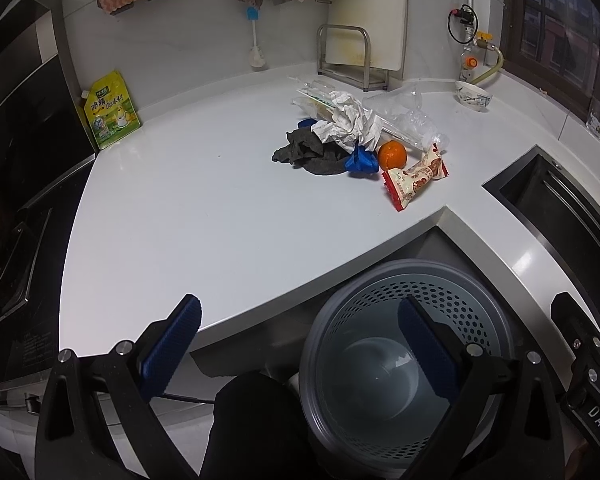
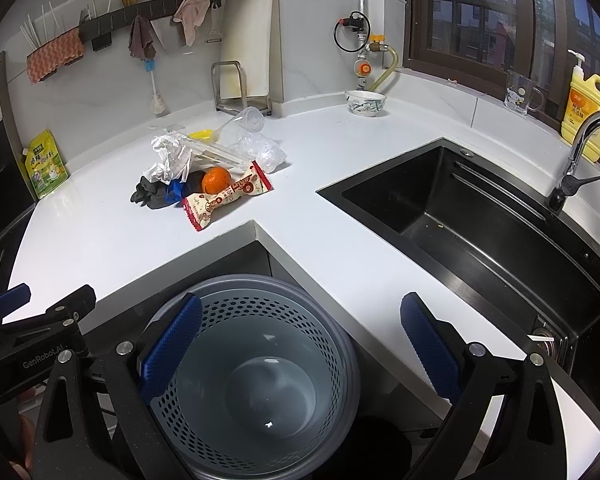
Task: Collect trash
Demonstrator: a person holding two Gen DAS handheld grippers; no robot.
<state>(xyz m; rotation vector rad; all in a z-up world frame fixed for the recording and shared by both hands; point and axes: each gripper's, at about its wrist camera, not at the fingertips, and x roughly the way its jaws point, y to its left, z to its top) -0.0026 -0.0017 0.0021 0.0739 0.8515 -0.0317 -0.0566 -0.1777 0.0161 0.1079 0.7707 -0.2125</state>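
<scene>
Both views are evenly and fairly dimly lit, with a cool cast. The white countertop [image 2: 100,236] is the brightest area and shows soft sheen, while the black sink [image 2: 472,216] swallows detail. Dusky blue daylight shows through the window [image 2: 480,12]. Fisheye distortion bends edges, and corners vignette black. Focus stays sharp throughout.

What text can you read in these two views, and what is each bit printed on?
"GenRobot.AI": on the left claw's black body, seen from the right wrist.
"DAS": cut-off letters on the other claw's body, seen from the left wrist.
Green and yellow pouch: too blurred.
Snack wrapper: too blurred.
Yellow soap bottle: too blurred.
</scene>
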